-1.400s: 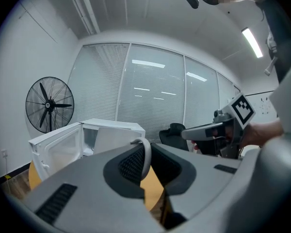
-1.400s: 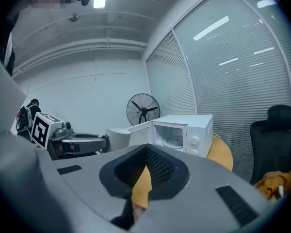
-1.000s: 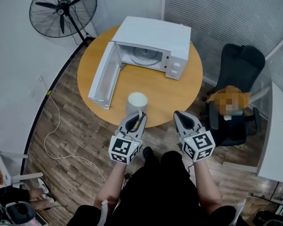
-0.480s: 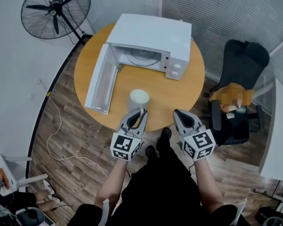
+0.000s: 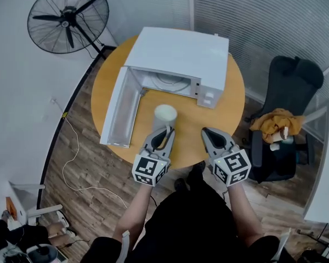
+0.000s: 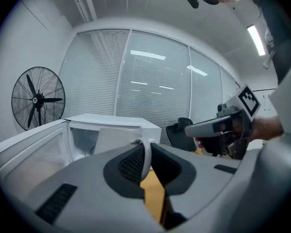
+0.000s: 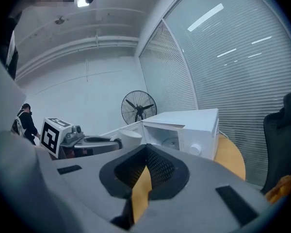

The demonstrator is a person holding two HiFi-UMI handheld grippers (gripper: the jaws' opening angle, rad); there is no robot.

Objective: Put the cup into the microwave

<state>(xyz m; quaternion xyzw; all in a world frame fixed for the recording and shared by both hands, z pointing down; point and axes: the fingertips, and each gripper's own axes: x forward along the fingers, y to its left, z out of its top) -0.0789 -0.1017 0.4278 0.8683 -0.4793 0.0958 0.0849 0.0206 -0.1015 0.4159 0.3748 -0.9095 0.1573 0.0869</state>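
The left hand-held gripper (image 5: 165, 131) is clamped on the handle of the cup (image 5: 165, 116), held over the surface (image 5: 222, 114) near the open microwave (image 5: 181, 53); the right hand-held gripper (image 5: 208, 131), beside it, has its jaws together, empty

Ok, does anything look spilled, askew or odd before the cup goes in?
Nothing stands out. The cup is upright, gripped by its handle in the left gripper. The microwave stands on the table with its door wide open, and no spill shows on the tabletop.
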